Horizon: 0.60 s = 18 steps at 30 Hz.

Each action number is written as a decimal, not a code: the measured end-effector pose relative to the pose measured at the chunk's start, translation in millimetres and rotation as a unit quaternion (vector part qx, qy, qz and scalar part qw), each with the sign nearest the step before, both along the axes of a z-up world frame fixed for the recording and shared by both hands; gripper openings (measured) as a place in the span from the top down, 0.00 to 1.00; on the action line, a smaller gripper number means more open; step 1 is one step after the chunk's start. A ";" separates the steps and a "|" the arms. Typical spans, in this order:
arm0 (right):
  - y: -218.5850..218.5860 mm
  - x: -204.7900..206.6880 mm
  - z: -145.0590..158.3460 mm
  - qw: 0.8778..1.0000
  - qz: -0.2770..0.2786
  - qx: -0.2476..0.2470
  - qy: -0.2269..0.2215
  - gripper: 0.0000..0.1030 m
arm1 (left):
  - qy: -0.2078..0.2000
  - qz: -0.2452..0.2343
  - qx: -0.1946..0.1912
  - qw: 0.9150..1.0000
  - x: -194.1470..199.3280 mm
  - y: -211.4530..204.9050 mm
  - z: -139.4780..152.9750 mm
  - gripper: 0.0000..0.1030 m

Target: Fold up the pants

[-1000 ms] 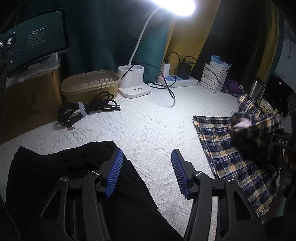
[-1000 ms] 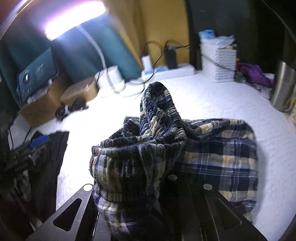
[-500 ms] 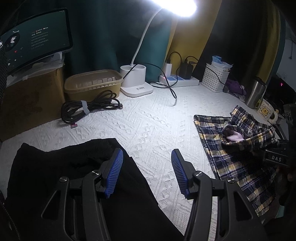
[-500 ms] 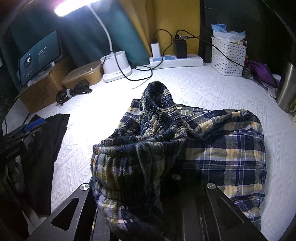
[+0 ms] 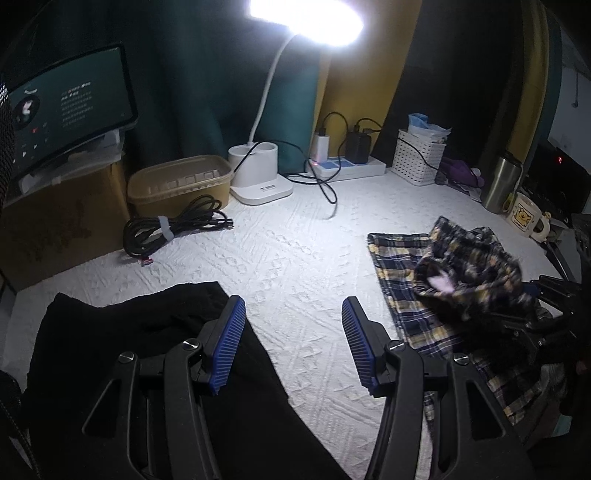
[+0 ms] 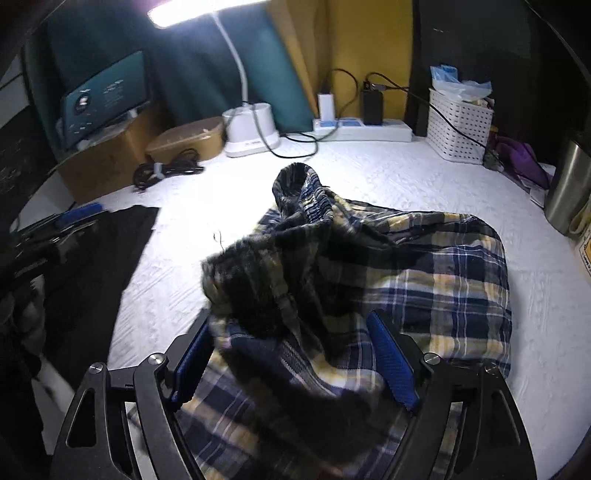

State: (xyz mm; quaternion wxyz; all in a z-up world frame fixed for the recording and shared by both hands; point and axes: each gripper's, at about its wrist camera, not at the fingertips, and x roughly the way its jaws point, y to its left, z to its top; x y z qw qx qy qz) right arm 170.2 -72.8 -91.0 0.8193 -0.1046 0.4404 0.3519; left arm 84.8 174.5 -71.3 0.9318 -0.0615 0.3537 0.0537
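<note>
The right gripper (image 6: 291, 360) has just spread wide — plaid pants (image 6: 424, 273) released, bunched mid-frame; left gripper (image 5: 293, 345) stays open, empty.

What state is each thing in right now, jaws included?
Plaid pants: partly folded, waistband bunched on top, lying between the open right jaws.
Black garment: spread flat under the left gripper.
Left gripper: jaws open, empty.
Right gripper: jaws open.
Desk lamp: on.
Monitor: on.
Black cable: coiled, strapped.
</note>
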 end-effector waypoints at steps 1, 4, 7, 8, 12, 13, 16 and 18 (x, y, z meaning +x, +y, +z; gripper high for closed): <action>-2.5 -5.0 2.4 1.000 0.008 0.007 0.001 0.19 | -0.001 -0.002 0.002 1.000 0.1 -3.2 1.6 0.47; -12.0 -15.0 8.5 1.000 0.019 0.022 -0.002 0.19 | -0.003 -0.010 0.009 1.000 1.5 -15.8 7.1 0.47; -27.8 -17.3 14.0 0.999 0.010 0.032 -0.006 0.19 | -0.001 -0.020 0.016 1.000 4.5 -29.3 10.1 0.47; -36.0 -16.0 15.9 0.999 0.002 0.037 -0.008 0.19 | 0.000 -0.023 0.018 1.000 5.6 -34.0 10.8 0.47; -68.4 -7.0 21.1 0.998 -0.032 0.053 -0.015 0.19 | 0.004 -0.043 0.024 0.999 12.5 -58.4 13.1 0.47; -79.5 -3.3 21.2 0.997 -0.044 0.056 -0.017 0.19 | 0.004 -0.050 0.025 0.998 14.1 -65.0 13.4 0.47; -106.6 7.3 16.9 0.995 -0.078 0.057 -0.016 0.19 | 0.007 -0.078 0.019 0.997 20.5 -89.0 13.0 0.47; -121.3 13.5 13.1 0.993 -0.098 0.058 -0.013 0.19 | 0.013 -0.099 0.012 0.995 24.8 -103.8 10.5 0.47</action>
